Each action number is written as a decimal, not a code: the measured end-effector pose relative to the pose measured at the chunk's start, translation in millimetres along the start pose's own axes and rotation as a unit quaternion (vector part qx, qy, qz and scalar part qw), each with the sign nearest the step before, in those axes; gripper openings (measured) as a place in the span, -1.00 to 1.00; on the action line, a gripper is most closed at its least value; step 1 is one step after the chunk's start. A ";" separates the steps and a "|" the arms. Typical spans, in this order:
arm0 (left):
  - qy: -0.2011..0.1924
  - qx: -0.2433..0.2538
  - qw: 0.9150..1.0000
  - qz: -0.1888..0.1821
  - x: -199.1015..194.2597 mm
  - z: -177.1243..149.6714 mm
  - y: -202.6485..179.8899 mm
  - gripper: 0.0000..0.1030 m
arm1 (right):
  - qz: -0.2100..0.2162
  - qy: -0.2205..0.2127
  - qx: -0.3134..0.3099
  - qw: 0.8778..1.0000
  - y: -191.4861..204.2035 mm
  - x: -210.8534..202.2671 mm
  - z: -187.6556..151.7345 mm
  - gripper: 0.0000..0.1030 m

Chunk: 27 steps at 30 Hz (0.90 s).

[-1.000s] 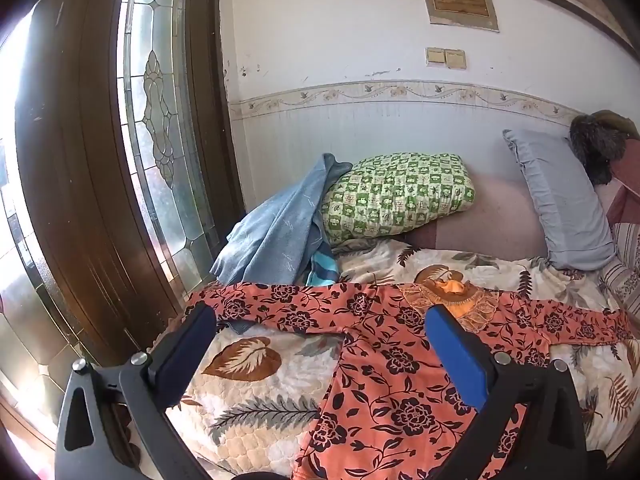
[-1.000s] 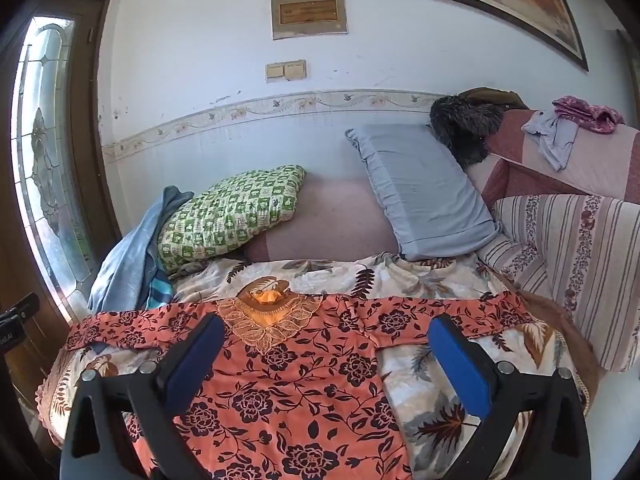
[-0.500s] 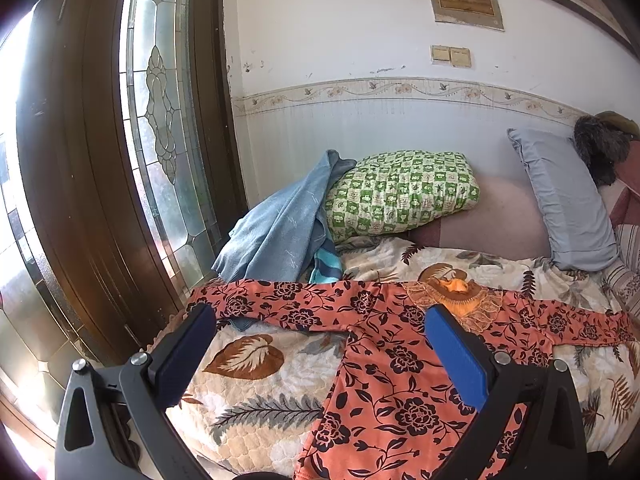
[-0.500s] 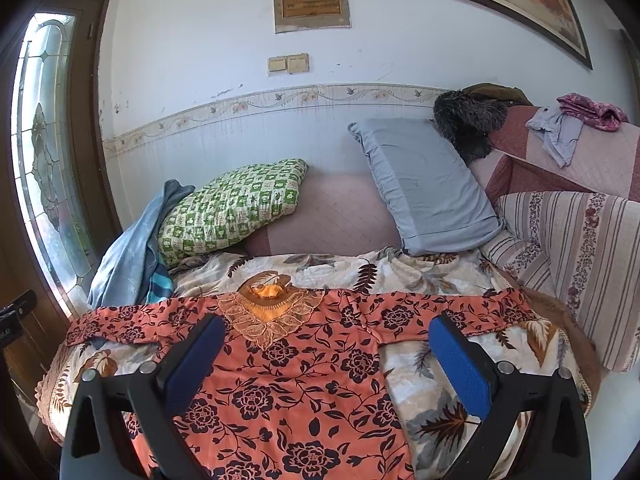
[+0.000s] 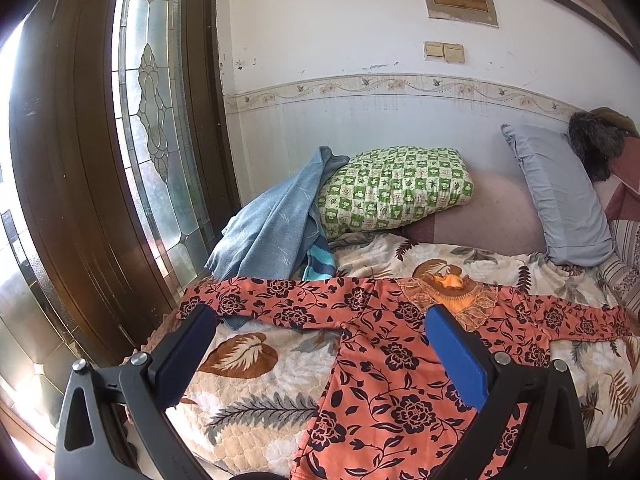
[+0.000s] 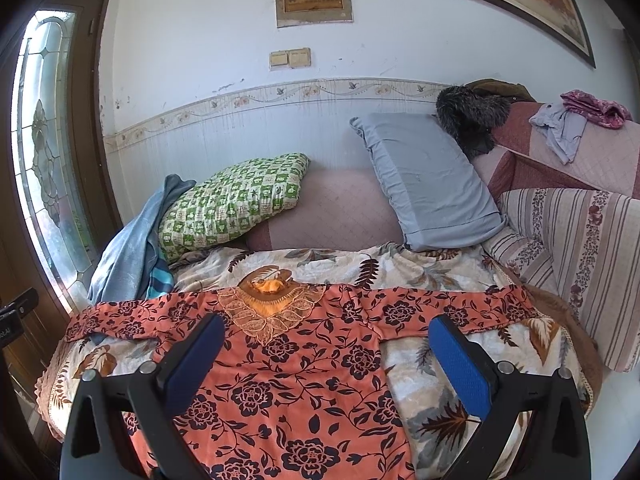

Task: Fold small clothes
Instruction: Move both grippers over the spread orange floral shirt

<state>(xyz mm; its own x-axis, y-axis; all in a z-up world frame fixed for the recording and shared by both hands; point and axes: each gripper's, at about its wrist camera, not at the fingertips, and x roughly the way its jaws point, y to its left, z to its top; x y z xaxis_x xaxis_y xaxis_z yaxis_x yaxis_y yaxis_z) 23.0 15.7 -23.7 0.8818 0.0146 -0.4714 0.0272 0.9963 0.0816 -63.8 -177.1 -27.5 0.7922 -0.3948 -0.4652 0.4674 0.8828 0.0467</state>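
Observation:
An orange blouse with dark flowers (image 5: 384, 364) lies flat on the leaf-print bed cover (image 5: 248, 384), sleeves spread out, lace collar toward the wall. It also shows in the right wrist view (image 6: 296, 384). My left gripper (image 5: 320, 332) is open and empty, held above the blouse's left sleeve and side. My right gripper (image 6: 326, 340) is open and empty, above the chest and right armpit of the blouse. Neither touches the cloth.
A green checked pillow (image 5: 396, 192), a blue cloth (image 5: 272, 232) and a grey pillow (image 6: 424, 180) lie at the wall. A wooden door with glass (image 5: 100, 160) stands left. A striped sofa arm (image 6: 576, 264) with loose clothes (image 6: 576, 120) is at the right.
Both views have shifted slightly: the blouse sits a bit lower and nearer in the frames. Both grippers stay open and empty.

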 end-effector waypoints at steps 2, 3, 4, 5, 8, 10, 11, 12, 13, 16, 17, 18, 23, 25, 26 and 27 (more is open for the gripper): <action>0.002 0.000 1.000 -0.002 0.6 -0.8 0.8 1.00 | 0.000 0.000 0.000 1.000 0.5 0.2 0.2 1.00; 0.003 0.001 1.000 -0.001 1.1 -1.1 0.6 1.00 | 0.001 0.001 -0.001 1.000 0.7 0.5 0.1 1.00; 0.004 0.001 1.000 0.000 1.6 -1.2 0.4 1.00 | 0.000 0.001 -0.001 1.000 1.3 0.9 -0.3 1.00; 0.004 0.002 1.000 0.000 1.8 -1.5 0.6 1.00 | 0.001 0.001 -0.002 1.000 1.4 1.1 -0.6 1.00; 0.004 0.001 1.000 0.002 1.9 -1.2 -0.6 1.00 | 0.002 0.001 -0.003 1.000 1.1 1.6 -0.4 1.00; 0.005 -0.001 1.000 0.001 2.5 -1.9 -0.6 1.00 | 0.003 0.001 -0.003 1.000 1.1 2.0 -0.2 1.00; 0.004 0.001 1.000 0.002 2.2 -2.0 -0.7 1.00 | 0.002 0.001 -0.003 1.000 1.3 1.9 -0.2 1.00; 0.004 0.002 1.000 0.003 2.2 -2.4 -0.5 1.00 | 0.002 0.001 -0.003 1.000 1.7 1.7 0.0 1.00; 0.003 0.002 1.000 0.003 2.3 -3.3 0.3 1.00 | 0.002 0.001 -0.002 1.000 1.7 1.7 0.0 1.00; 0.003 0.001 1.000 0.003 2.2 -3.8 0.5 1.00 | 0.004 0.002 -0.002 1.000 3.1 1.3 0.4 1.00; 0.003 0.002 1.000 0.003 2.0 -3.7 0.2 1.00 | 0.004 0.002 -0.002 1.000 3.5 0.8 0.2 1.00; 0.002 0.002 1.000 0.003 2.3 -2.9 0.5 1.00 | 0.005 0.001 -0.003 1.000 4.8 0.6 1.0 1.00; 0.000 0.006 1.000 0.002 -0.7 -2.0 -2.9 1.00 | 0.008 -0.002 -0.004 1.000 4.7 -2.1 2.1 1.00; 0.000 0.008 1.000 0.000 -2.7 -2.1 -4.6 1.00 | 0.010 -0.002 -0.003 1.000 4.5 -3.4 1.7 1.00; 0.000 0.009 1.000 0.000 -4.4 -2.4 -5.3 1.00 | 0.011 -0.001 -0.003 1.000 3.2 -4.1 2.5 1.00; 0.000 0.010 1.000 0.000 -5.4 -2.8 -6.0 1.00 | 0.013 0.000 -0.002 1.000 2.7 -4.4 2.5 1.00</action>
<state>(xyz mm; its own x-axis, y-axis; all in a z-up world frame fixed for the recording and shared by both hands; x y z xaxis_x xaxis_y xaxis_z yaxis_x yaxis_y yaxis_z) 16.8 9.9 -24.1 0.8817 0.0139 -0.4716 0.0368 0.9945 0.0982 -65.1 -173.7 -23.1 0.8042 -0.3724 -0.4633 0.4458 0.8934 0.0556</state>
